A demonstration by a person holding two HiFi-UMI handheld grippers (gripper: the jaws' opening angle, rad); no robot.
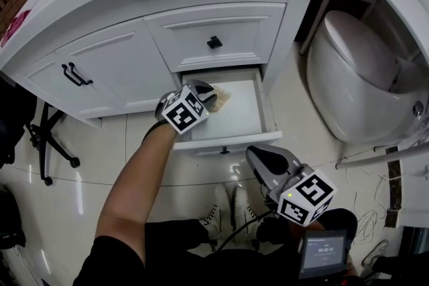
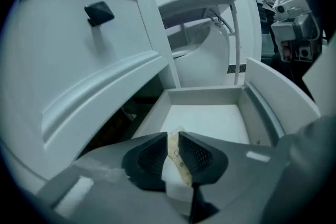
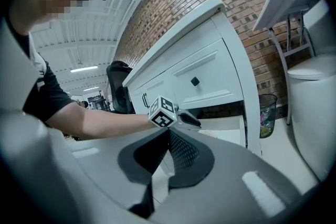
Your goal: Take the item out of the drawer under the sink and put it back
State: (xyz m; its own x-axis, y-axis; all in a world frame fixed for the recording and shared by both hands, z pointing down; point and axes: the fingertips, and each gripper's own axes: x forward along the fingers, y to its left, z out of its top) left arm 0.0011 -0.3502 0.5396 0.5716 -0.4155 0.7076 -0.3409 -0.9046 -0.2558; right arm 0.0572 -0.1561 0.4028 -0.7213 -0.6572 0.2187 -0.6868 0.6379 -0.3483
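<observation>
Packet [image 2: 182, 169] in left gripper [image 2: 173, 135], drawer [image 1: 242, 112] open

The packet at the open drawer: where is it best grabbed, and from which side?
Probably by one edge, jaws on its two flat faces, coming down at the front of the open drawer. The packet is thin and flat, so only its faces offer grip, and the upper drawer overhangs the back. The left gripper pinches it this way.

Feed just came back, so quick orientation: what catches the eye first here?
The left claw is shut on a thin yellowish packet, over the open bottom drawer of the white cabinet. The right claw hangs shut and empty nearer the person's body, and a white toilet stands to the right of the cabinet.
</observation>
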